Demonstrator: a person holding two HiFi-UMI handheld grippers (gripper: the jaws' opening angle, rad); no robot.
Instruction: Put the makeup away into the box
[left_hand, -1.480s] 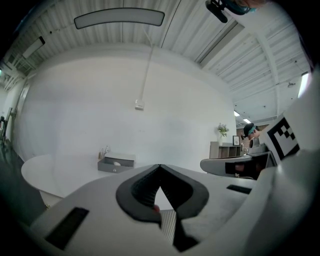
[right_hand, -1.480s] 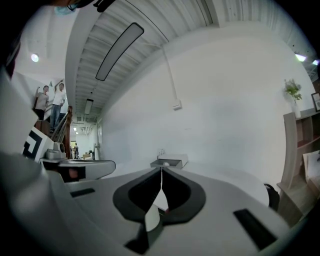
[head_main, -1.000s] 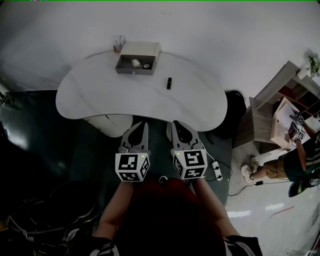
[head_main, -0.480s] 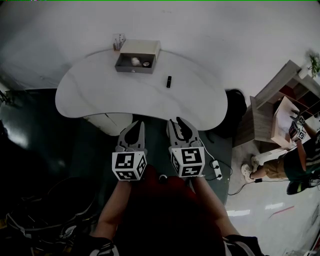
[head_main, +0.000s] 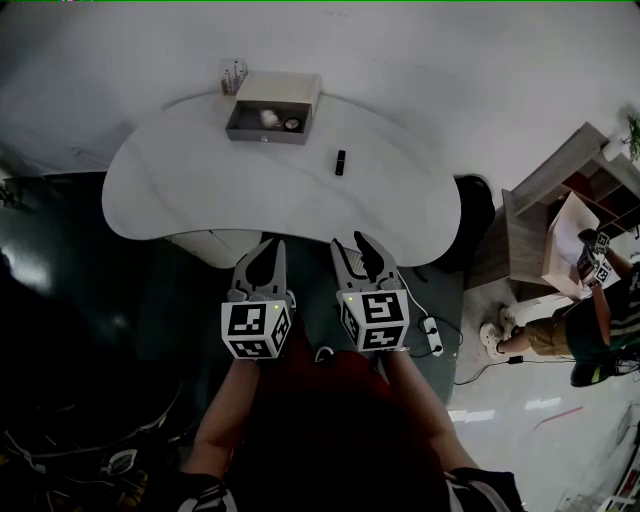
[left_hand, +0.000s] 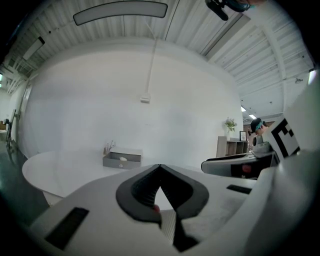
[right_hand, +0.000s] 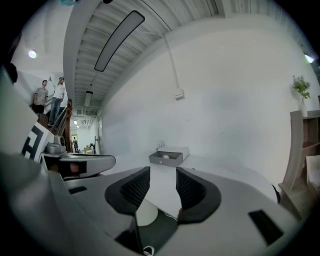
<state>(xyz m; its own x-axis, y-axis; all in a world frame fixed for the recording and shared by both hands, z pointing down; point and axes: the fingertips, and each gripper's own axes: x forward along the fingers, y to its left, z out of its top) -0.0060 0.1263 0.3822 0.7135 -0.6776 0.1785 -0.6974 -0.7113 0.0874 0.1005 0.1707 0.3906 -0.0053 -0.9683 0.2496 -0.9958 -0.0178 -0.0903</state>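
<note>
**Both grippers short of the table, one makeup stick outside the box**

Our left gripper (head_main: 270, 246) hovers before the near edge of the white table (head_main: 190, 190), its jaws pressed together on nothing. At the table's far edge a cup of brushes (head_main: 232, 76) stands just left of the grey box (head_main: 262, 135), whose open tray holds a white item and a small dark one. A black makeup stick (head_main: 340, 162) lies on the tabletop to the right of the box, apart from it. Our right gripper (head_main: 353, 244), beside the left, has just been opening its jaws. They stand apart, empty. Far right, a person (head_main: 590, 320) is by a wooden shelf (head_main: 545, 215).
</note>
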